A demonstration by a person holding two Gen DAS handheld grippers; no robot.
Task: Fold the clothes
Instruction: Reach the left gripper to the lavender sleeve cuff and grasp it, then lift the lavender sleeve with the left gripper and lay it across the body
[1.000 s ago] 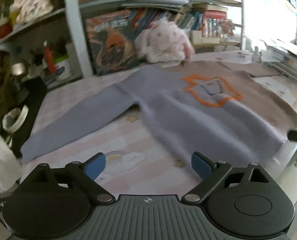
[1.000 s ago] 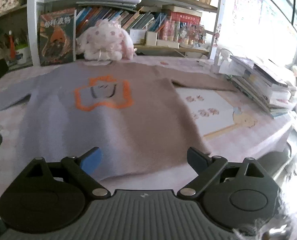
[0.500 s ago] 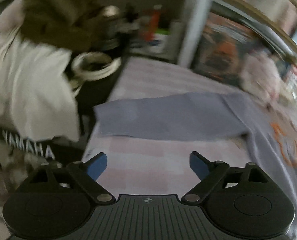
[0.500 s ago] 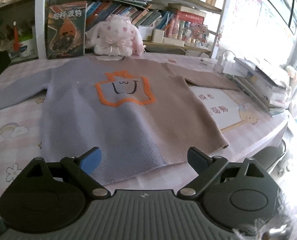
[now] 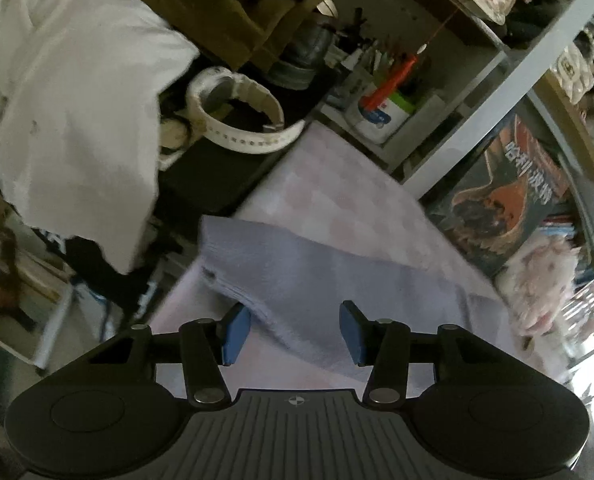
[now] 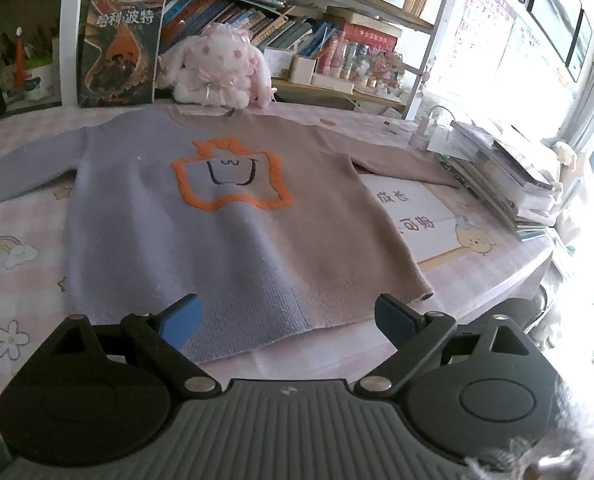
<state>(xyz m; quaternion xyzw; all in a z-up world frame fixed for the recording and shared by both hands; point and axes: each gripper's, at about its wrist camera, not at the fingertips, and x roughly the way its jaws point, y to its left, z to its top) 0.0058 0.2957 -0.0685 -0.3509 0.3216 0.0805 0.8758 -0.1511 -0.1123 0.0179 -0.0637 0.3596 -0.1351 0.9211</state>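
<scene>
Left tongs (image 5: 293,334): blue pads apart, straddling the cuff end of the sweater's left sleeve (image 5: 309,276). The sleeve edge lies between the two pads but nothing is pinched. The tool is tipped downward and rolled, so the room leans in its view.

Right tongs (image 6: 287,314): spread wide, empty, hovering just off the near tabletop (image 6: 25,280) edge, level, and aimed across the garment. They sit just short of the ribbed hem (image 6: 281,320), not touching it.

Sweater (image 6: 233,232): spread flat, front up, on the pink checked cover, hem nearest, collar farthest. Lavender on one half, tan on the other, with an orange outline motif (image 6: 233,178) on the chest. Both sleeves are stretched out to the sides.

Handling, my read: fuzzy knit, soft and light, no stiffness; it will drape and sag wherever it is unsupported, and may stretch if dragged by one point. The ribbed cuff and hem are the firmer edges, so they are the best places to pinch. The cuff under the left tongs looks like the natural first hold for carrying the sleeve in across the chest.

Beyond the collar: a pink plush rabbit (image 6: 213,68), an upright book (image 6: 121,50) and loaded shelves. A stack of books (image 6: 505,176) is on the far right.
</scene>
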